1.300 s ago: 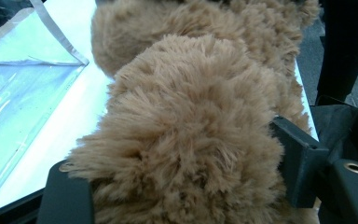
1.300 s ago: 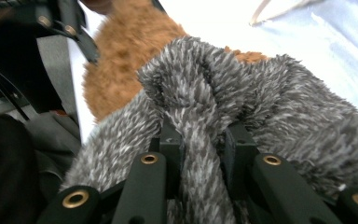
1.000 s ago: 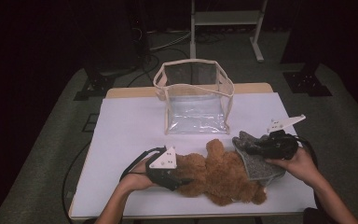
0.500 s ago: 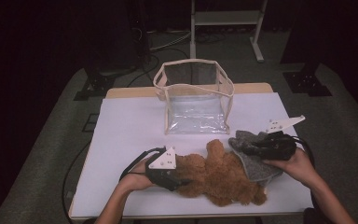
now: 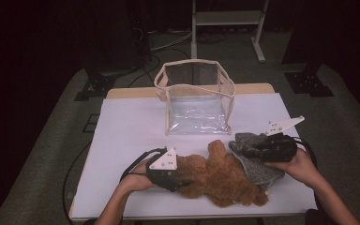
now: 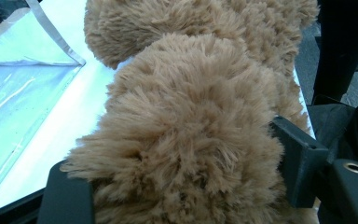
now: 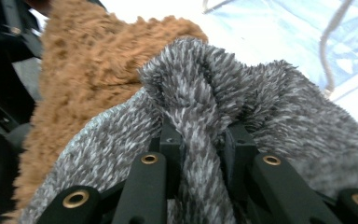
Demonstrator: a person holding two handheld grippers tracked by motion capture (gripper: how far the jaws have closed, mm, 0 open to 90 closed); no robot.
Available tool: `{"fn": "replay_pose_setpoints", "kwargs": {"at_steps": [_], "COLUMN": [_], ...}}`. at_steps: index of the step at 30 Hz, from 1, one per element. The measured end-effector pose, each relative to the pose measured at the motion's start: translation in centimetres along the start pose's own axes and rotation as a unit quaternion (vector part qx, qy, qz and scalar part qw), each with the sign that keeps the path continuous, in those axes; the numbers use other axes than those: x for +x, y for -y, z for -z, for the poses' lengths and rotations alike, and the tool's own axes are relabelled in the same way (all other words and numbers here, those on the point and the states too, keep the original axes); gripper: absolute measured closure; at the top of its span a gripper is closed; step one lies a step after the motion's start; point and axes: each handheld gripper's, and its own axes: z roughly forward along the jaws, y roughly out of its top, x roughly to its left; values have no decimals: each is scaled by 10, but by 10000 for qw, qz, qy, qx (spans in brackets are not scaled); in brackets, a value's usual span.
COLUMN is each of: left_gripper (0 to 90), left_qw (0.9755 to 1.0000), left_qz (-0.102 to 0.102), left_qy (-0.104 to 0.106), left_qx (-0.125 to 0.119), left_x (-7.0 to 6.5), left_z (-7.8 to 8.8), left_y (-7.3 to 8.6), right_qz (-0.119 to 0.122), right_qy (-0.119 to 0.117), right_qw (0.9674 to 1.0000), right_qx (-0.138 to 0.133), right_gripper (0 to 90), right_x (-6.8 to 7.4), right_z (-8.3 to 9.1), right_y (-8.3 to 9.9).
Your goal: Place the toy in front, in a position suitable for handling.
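Both grippers have their grip, the left gripper clamped on the brown plush toy lying at the near table edge, the right gripper pinching its grey knit cloth, so next probably comes lifting it toward the clear bag.
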Motion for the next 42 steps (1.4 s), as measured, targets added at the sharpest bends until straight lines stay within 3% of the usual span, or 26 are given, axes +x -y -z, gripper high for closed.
{"fn": "replay_pose_setpoints", "kwargs": {"at_steps": [2, 3, 6, 9, 11, 17, 20, 23, 27, 31, 32, 33, 36, 42], "left_gripper": [314, 314, 313, 313, 312, 311, 309, 309, 309, 309, 308, 308, 308, 305], "left_qw": [10000, 10000, 10000, 10000, 10000, 10000, 10000, 10000, 10000, 10000, 10000, 10000, 10000, 10000], "left_qz": [18, 17, 7, 22, 40, 49, 18, 2, 19, 57, 57, 60, 51, 46], "left_qy": [-13, -21, -41, -22, -22, -47, -54, -51, -48, -32, -32, -33, -44, 1], "left_qx": [14, 18, 21, 11, -1, 2, 15, 29, 27, 9, 9, 12, 25, 30], "left_x": [-1, -1, -1, 0, 1, -1, -1, -1, 0, 1, 1, 1, 1, 0], "left_z": [0, 0, 0, 0, -1, -1, -1, 0, 0, -1, -1, -1, 0, 0], "left_y": [0, 0, 0, 0, 0, -1, -1, -1, 0, 0, 0, 0, -1, -1], "right_qz": [-22, -72, -207, -62, 170, 599, 813, 903, 683, 278, 278, 110, -43, -239], "right_qy": [35, 245, 214, 35, -133, -574, -525, -409, -329, -114, -114, -15, 185, 403], "right_qw": [10000, 9996, 9995, 10000, 9998, 9964, 9953, 9949, 9966, 9990, 9990, 9996, 9997, 9988], "right_qx": [35, 146, 88, -35, -40, -172, -61, 209, 325, 331, 331, 255, 175, 136], "right_gripper": [731, 731, 732, 732, 731, 731, 731, 731, 731, 731, 731, 730, 731, 730], "right_x": [-3, -13, -18, -4, 10, 35, 44, 43, 29, 8, 8, 1, -6, -21], "right_z": [-1, -6, -7, -7, -12, -31, -43, -57, -55, -33, -33, -22, -6, 4], "right_y": [-1, -2, -1, -6, -14, -49, -67, -70, -54, -27, -27, -16, -3, 5]}}
